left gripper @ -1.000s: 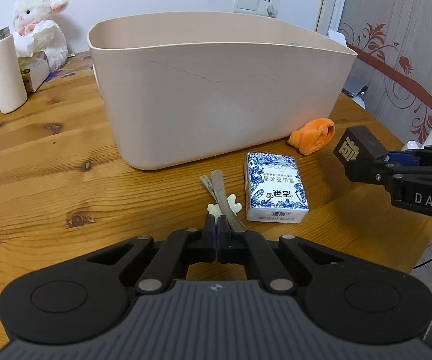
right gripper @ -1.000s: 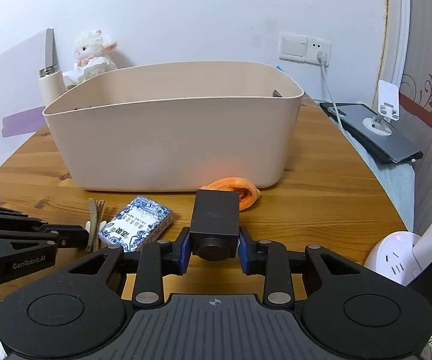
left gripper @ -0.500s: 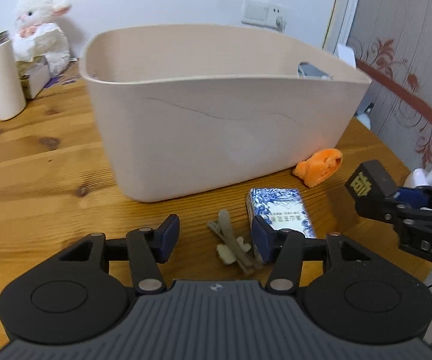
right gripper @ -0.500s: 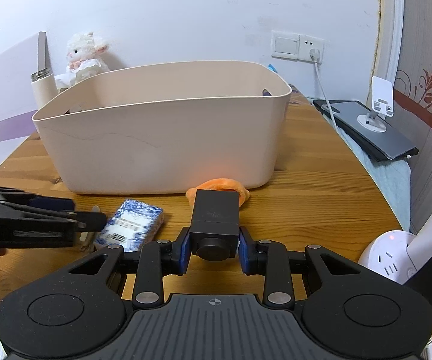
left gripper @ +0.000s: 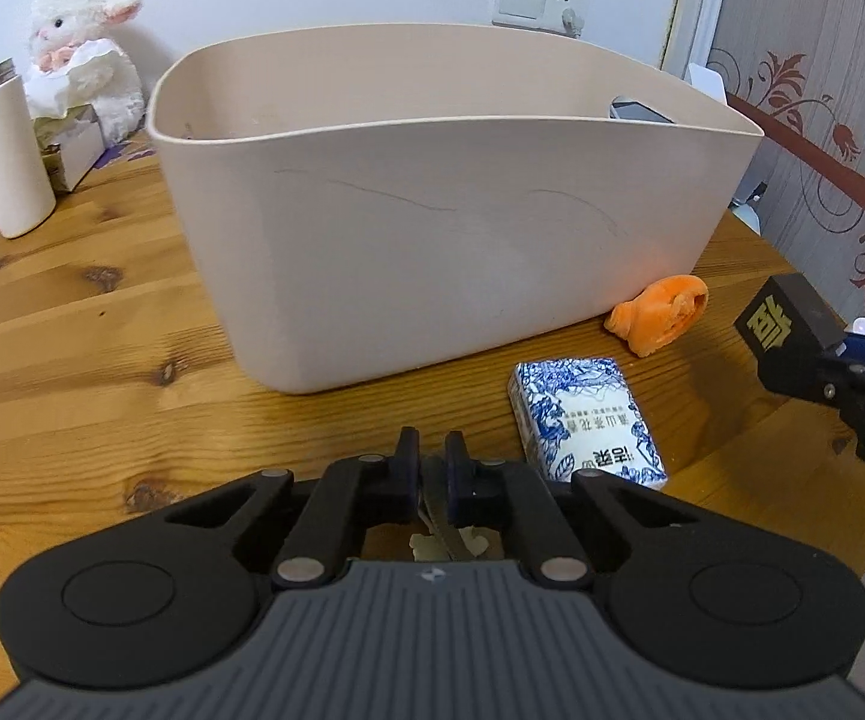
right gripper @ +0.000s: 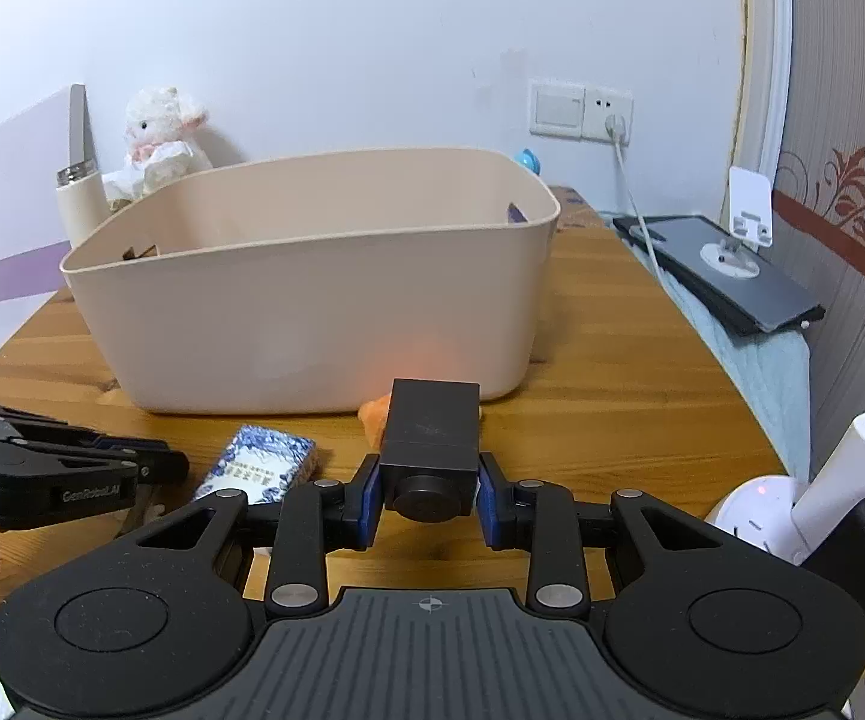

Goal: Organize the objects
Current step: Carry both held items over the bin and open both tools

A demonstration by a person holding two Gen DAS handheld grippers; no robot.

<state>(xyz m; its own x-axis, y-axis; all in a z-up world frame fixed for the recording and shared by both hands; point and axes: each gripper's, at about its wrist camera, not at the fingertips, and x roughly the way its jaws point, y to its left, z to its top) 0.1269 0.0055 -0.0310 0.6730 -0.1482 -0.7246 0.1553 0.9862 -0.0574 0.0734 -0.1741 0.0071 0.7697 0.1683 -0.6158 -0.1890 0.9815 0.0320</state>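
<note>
A large beige bin [left gripper: 432,198] stands on the wooden table [left gripper: 72,324]; it also shows in the right wrist view [right gripper: 312,300]. My left gripper [left gripper: 431,462] is shut on a grey hair clip [left gripper: 441,525] with a cream bow, low at the table's front. Right of it lies a blue-and-white tissue pack [left gripper: 585,420], also in the right wrist view [right gripper: 264,465]. An orange toy [left gripper: 660,312] lies by the bin's right corner. My right gripper [right gripper: 429,480] is shut on a black box [right gripper: 432,438], seen at the right in the left wrist view [left gripper: 792,324].
A white plush lamb [left gripper: 81,48], a cream bottle [left gripper: 6,156] and a small box stand at the back left. A dark tablet [right gripper: 726,276] with a white stand and a charging cable lie at the right. A white device [right gripper: 792,510] sits at the table's right front.
My left gripper opened, moved forward over the hair clip and closed on it. My right gripper rose a little with the black box held.
</note>
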